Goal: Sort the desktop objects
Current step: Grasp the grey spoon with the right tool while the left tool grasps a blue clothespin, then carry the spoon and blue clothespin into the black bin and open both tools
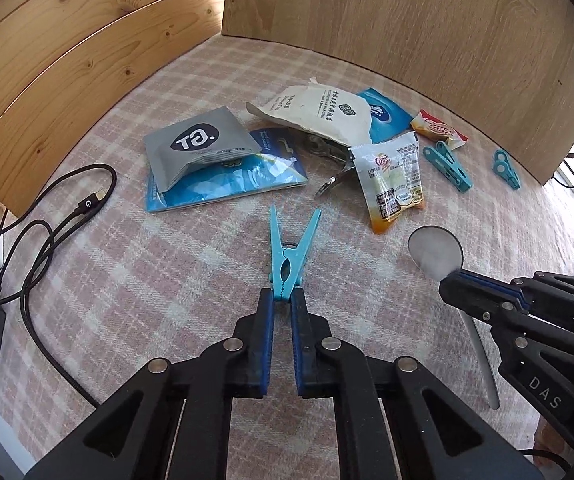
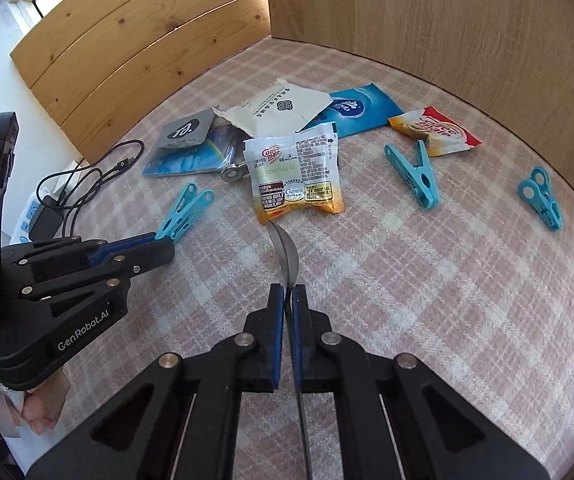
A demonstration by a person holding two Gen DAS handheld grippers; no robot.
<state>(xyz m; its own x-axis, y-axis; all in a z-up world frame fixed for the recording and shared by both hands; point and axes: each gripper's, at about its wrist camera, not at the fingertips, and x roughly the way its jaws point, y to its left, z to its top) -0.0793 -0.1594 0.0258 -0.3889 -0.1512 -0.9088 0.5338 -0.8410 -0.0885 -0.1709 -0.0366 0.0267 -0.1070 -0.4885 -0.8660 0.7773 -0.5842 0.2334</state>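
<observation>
In the left wrist view my left gripper is shut on the tail of a blue clothespin, whose open legs point away over the checked cloth. My right gripper is shut on the neck of a metal spoon. The spoon's bowl points toward the creamer packet. From the left wrist view the right gripper shows at the right with the spoon bowl ahead of it. The right wrist view shows the left gripper at the left with its clothespin.
Two more blue clothespins lie at the right. A pile of packets holds a grey one, a white paper bag, a blue tissue pack and a red sachet. A black cable lies at the left. Wooden boards wall the back.
</observation>
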